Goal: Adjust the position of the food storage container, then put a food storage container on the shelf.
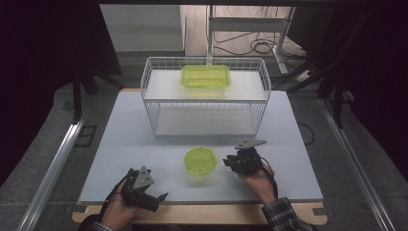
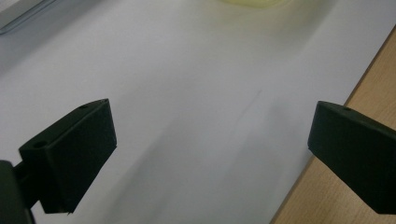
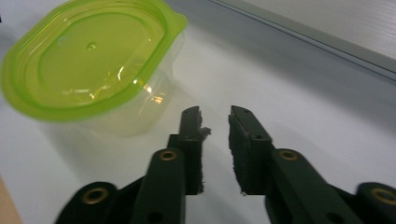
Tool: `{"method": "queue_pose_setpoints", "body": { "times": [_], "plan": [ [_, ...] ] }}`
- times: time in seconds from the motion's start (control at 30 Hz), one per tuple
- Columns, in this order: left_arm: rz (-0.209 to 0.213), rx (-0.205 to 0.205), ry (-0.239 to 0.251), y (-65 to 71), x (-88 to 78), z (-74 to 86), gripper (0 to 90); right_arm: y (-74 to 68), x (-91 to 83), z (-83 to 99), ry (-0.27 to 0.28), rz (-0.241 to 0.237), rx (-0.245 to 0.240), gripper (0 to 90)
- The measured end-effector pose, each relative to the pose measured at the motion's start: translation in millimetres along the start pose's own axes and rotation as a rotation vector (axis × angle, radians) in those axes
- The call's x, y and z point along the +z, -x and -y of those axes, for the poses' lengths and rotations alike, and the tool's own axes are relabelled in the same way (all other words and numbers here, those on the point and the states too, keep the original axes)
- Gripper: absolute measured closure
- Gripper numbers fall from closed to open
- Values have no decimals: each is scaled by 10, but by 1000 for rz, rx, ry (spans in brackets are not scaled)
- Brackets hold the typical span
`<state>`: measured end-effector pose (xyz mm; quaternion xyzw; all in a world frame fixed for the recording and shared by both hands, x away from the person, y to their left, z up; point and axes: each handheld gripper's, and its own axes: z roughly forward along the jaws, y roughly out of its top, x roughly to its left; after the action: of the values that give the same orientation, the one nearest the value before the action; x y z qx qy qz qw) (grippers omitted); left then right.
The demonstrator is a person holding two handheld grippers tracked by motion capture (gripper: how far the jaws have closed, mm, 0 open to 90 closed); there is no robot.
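A small round container with a green lid point(image 1: 200, 160) is being left standing on the white table point(image 1: 144, 144), just to the left of the right gripper point(image 1: 230, 163) and apart from its jaws; in the right gripper view the same container point(image 3: 88, 60) is being shown ahead and to the left of the jaws, with bare table between. The right gripper's jaws are being held slightly apart, a narrow gap being kept between the pads, and nothing is being gripped or touched by them. Beyond both grippers, a white wire basket point(image 1: 205, 98) is being seen at the far half of the table, with a rectangular green-lidded box point(image 1: 205, 76) lying on top of it; nothing is standing between the jaws and the round container. The left gripper point(image 1: 161, 196) is being held near the table's front edge, well apart from the container, its jaws spread wide and empty over bare table.
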<state>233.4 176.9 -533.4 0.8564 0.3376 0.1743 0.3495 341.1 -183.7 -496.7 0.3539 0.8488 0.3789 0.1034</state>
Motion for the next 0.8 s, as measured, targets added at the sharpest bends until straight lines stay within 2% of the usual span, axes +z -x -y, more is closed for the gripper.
{"method": "queue_pose_setpoints", "body": {
  "times": [0.03,0.1,0.23,0.27,0.3,0.33,0.37,0.4,0.43,0.47,0.63,0.8],
  "plan": [
    [2,-4,1,-2,-3,0,9,10,-82,27,10,11,-5,634],
    [3,-12,2,-6,-6,-1,10,8,-114,38,13,14,-8,600],
    [3,-8,-3,-2,-4,-2,14,6,-200,102,21,19,-16,440],
    [1,-5,-3,-1,-2,-1,13,-1,-223,142,15,19,-20,362],
    [1,-5,-3,-1,-2,-1,13,-1,-223,142,15,19,-20,362],
    [0,-8,0,0,0,0,13,-10,-237,183,12,15,-23,294],
    [0,-7,1,-1,-1,1,13,-10,-237,183,12,15,-23,294],
    [-1,-6,1,-2,-2,2,13,-12,-254,230,2,-1,-20,248],
    [-1,-4,2,-2,-2,3,13,-12,-254,230,2,-1,-20,248],
    [-2,-1,1,-1,0,3,13,-9,-266,269,-1,-10,-26,209],
    [-6,5,1,5,3,2,12,14,-254,300,3,-34,-28,119],
    [-6,5,2,0,4,3,12,21,-239,286,17,-39,-23,72]
  ]
}}
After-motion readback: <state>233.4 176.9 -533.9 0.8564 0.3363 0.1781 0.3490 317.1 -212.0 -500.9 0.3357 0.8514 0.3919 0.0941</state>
